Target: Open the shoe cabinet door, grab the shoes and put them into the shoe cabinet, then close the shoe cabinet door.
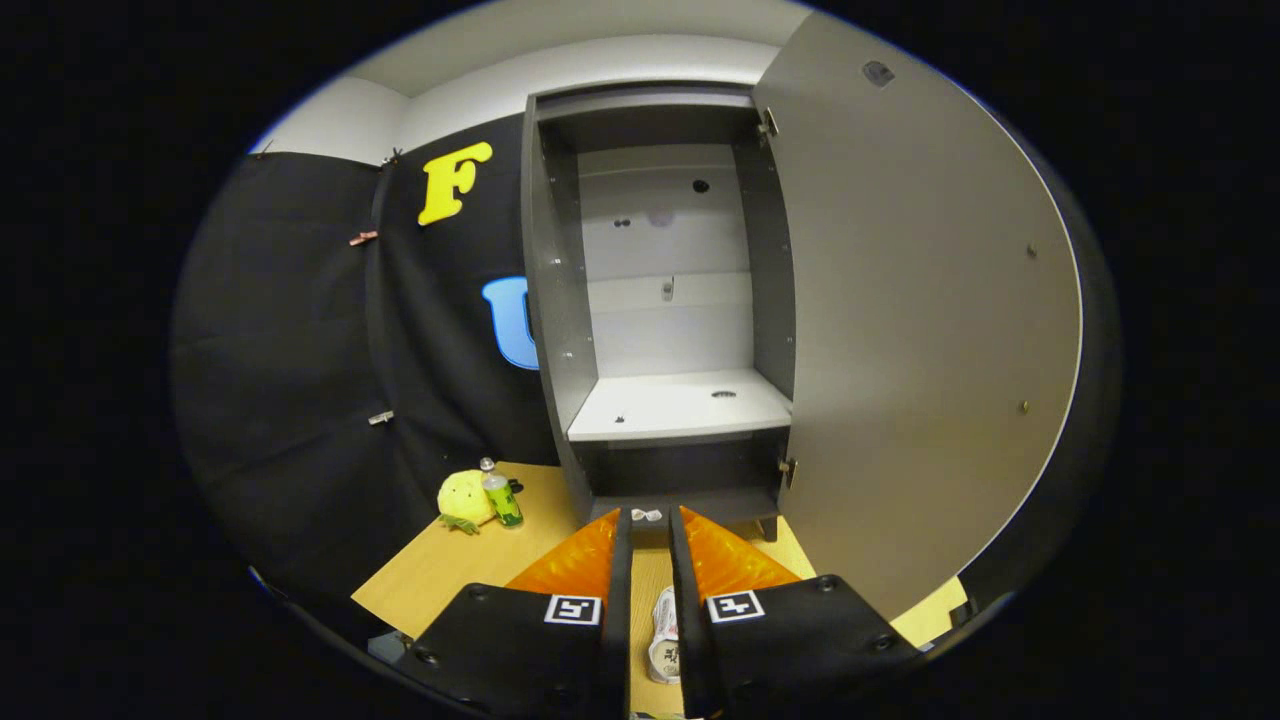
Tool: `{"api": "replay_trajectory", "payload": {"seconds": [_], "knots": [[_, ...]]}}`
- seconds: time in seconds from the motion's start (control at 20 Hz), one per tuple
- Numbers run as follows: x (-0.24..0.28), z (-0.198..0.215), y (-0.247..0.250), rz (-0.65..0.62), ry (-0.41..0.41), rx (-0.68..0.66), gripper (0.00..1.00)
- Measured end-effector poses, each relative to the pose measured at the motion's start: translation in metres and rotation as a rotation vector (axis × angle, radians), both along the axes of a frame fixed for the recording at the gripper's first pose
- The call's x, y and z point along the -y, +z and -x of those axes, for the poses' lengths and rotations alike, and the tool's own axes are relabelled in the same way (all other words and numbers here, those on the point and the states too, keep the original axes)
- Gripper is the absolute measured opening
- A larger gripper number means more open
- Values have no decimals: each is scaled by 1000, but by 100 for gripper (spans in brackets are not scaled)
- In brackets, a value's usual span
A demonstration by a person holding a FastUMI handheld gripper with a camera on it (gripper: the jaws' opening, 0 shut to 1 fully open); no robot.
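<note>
Shoe cabinet [660,300] stands open on the desk [450,570] beyond the tongs [648,528], door [920,320] swung wide to the right, shelf [680,405] bare. Tongs nearly closed, a narrow gap between the fingers, gripping nothing. A shoe [664,635] lies low between the fingers; a yellow plush [462,497] and small bottle [500,493] sit left of the cabinet.

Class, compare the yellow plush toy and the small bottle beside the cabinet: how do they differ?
The plush toy is rounded and yellow; the bottle is slim, with a green label and pale cap. The plush toy sits low, while the bottle stands taller and slightly tilted. Both rest together on the wooden tabletop, left of the cabinet.
</note>
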State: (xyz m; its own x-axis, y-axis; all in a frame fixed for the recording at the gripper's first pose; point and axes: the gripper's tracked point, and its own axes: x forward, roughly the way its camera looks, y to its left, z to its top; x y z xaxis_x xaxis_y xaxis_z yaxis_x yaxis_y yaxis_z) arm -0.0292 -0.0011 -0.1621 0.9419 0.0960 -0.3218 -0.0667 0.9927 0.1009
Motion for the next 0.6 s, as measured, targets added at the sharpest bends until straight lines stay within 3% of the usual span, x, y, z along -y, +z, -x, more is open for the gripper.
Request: {"api": "replay_trajectory", "payload": {"seconds": [0.25, 0.6], "knots": [[-21, -11, -88, 15, -66, -141, 24], [-24, 3, -205, 37, -132, -326, 24]]}}
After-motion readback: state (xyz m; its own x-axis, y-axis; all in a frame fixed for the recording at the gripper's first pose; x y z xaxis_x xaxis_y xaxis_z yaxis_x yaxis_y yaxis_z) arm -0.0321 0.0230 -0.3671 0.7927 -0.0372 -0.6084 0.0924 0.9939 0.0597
